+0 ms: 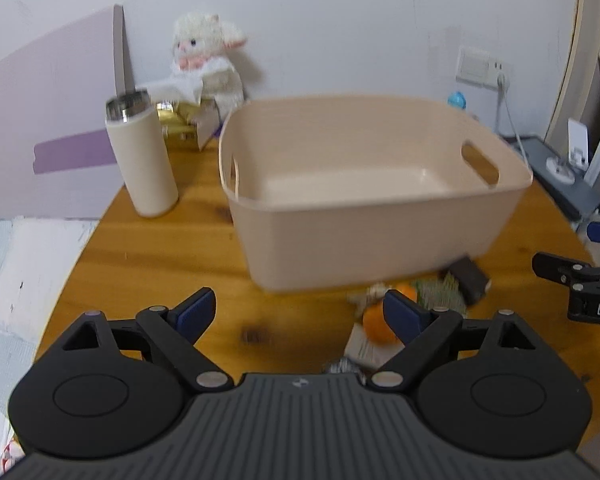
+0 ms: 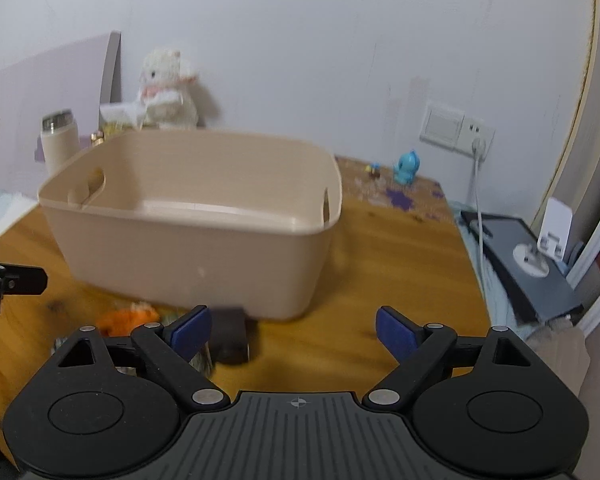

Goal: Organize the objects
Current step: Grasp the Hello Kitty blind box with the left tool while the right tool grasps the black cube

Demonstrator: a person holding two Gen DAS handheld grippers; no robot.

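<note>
One orange [image 1: 375,326] — left view only

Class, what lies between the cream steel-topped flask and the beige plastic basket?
Only bare wooden tabletop separates flask and basket, shown in the left wrist view.

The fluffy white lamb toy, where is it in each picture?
Left wrist view: the lamb toy sits upper left, against the wall behind the bottle.
Right wrist view: lamb toy upper left, behind the basket.
Shared landmark: the beige basket.
</note>
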